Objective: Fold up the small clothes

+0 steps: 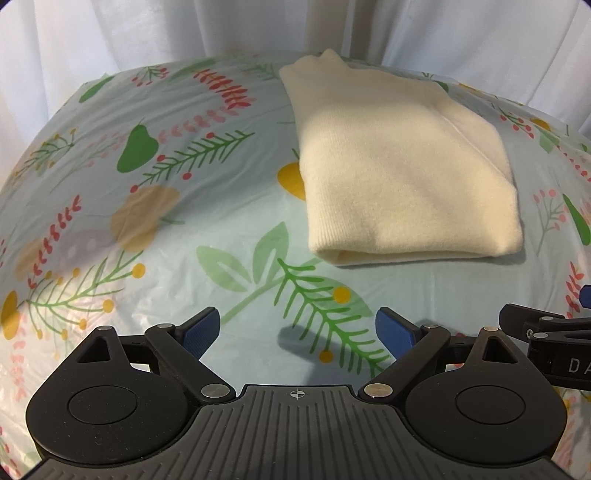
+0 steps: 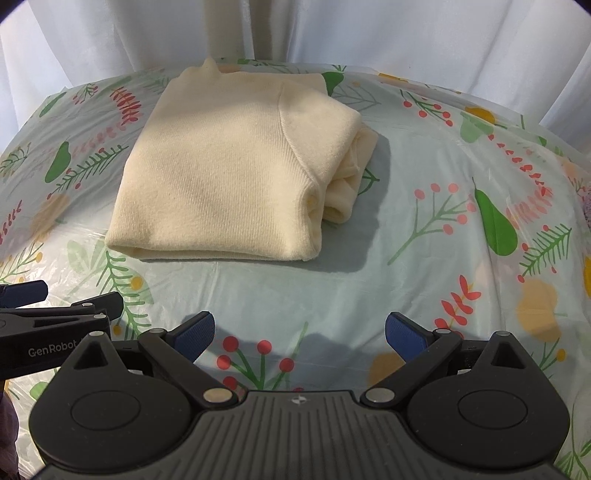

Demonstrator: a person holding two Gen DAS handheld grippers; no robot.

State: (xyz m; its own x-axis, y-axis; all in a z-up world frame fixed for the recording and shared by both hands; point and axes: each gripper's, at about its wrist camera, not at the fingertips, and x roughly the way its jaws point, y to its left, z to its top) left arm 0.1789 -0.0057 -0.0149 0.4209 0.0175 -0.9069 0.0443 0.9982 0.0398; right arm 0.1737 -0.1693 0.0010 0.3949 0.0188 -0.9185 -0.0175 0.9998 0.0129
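A cream knit garment (image 1: 399, 166) lies folded into a thick rectangle on the floral tablecloth (image 1: 166, 229), ahead and right of my left gripper (image 1: 297, 330). That gripper hovers open over bare cloth, nothing between its blue pads. In the right wrist view the same folded garment (image 2: 229, 177) lies ahead and slightly left, with tucked layers bunched at its right side. My right gripper (image 2: 299, 334) is open too, short of the garment's near fold and holding nothing. Each gripper shows at the edge of the other's view: the right gripper (image 1: 554, 332), the left gripper (image 2: 55, 314).
The tablecloth (image 2: 443, 258) covers a table with rounded edges falling away on all sides. White curtains (image 2: 369, 29) hang close behind the far edge. Bare cloth stretches left of the garment in the left wrist view and right of it in the right wrist view.
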